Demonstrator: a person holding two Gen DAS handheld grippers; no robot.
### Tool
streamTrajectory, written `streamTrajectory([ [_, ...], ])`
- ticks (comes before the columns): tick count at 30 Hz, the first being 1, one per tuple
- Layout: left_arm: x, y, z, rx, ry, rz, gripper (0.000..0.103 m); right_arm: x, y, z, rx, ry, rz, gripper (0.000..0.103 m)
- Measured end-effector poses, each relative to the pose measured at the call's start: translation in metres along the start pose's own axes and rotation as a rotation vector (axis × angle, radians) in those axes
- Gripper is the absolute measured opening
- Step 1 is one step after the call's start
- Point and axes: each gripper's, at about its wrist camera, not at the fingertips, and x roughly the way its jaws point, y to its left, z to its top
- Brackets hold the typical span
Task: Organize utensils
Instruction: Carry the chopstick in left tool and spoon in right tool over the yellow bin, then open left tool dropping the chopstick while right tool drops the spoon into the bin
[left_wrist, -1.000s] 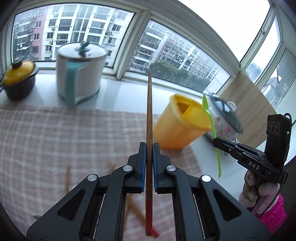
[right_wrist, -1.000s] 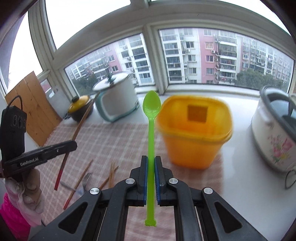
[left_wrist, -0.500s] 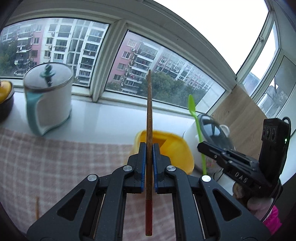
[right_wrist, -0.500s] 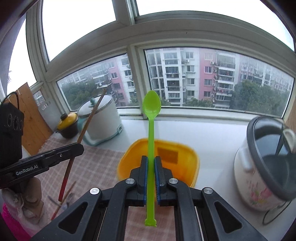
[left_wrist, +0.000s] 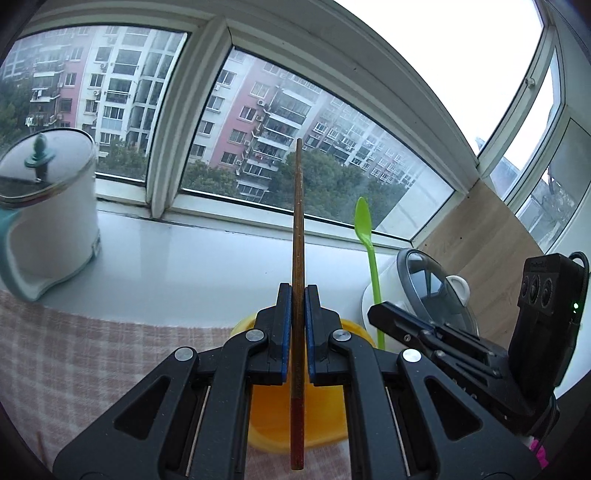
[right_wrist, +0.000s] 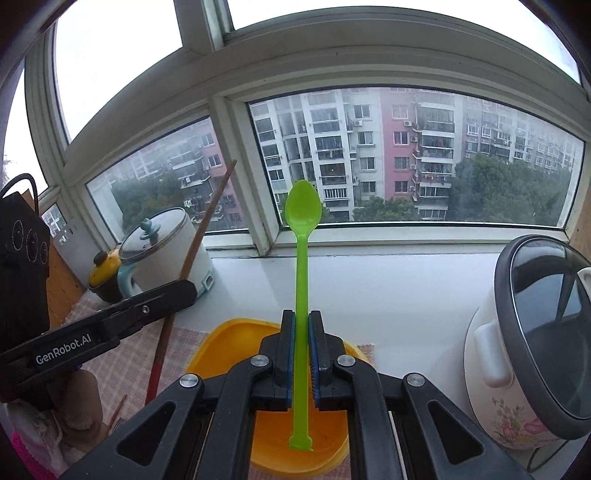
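Here we have both tools loaded and poised above the round yellow plastic tub (right_wrist: 295, 443) that sits on the pink checked cloth (left_wrist: 92, 362) covering the desk. The left gripper (left_wrist: 297, 332) has its fingers pinching a long brown wooden chopstick with a red-painted end (left_wrist: 297, 240), which stands upright with the red end hanging down over the tub's mouth. The right gripper (right_wrist: 301, 350) has its fingers pinching a slim lime-green plastic spoon (right_wrist: 302, 236), bowl up, its flat tail over the tub's inside.

We judge the step in hand to be dropping both utensils into the tub. To do it well, we would centre each lower end well inside the rim, lower it until it is close to the bottom, and only then let go, so the long pieces lean on the wall instead of tipping out. We would release one at a time, since the two tools are near each other and the chopstick slants across beside the spoon in the right view.

For room, a white flowered rice cooker with a grey glass lid (right_wrist: 532, 350) stands just beside the tub on the right, and a white pot with a teal handle (right_wrist: 166, 254) lies well to the left. The window sill behind is bare, so backing straight up looks safest.
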Motion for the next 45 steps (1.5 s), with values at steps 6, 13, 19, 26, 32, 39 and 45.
streamTrajectory([
  [6, 0.021, 0.002, -0.006, -0.015, -0.006, 0.011, 0.004, 0.012, -0.006, -0.006, 0.006, -0.007, -0.009, 0.004],
  [13, 0.026, -0.003, -0.015, 0.029, -0.033, 0.043, 0.004, 0.017, -0.012, -0.017, 0.028, -0.023, -0.011, 0.004],
  [19, 0.028, -0.003, -0.020, 0.043, -0.036, 0.052, 0.004, 0.015, -0.014, -0.024, 0.041, -0.039, -0.012, 0.004],
  [26, 0.023, -0.009, -0.026, 0.074, -0.049, 0.076, 0.004, 0.017, -0.011, -0.030, 0.022, -0.039, -0.016, 0.004],
  [32, 0.023, -0.010, -0.030, 0.093, -0.028, 0.072, 0.004, 0.018, -0.006, -0.032, 0.014, -0.034, -0.007, 0.005],
  [39, 0.017, -0.010, -0.034, 0.104, -0.011, 0.089, 0.005, 0.014, -0.006, -0.036, 0.020, -0.032, -0.012, 0.031],
  [45, -0.001, -0.006, -0.035, 0.102, -0.019, 0.102, 0.006, 0.001, -0.004, -0.038, 0.026, -0.044, -0.025, 0.031],
])
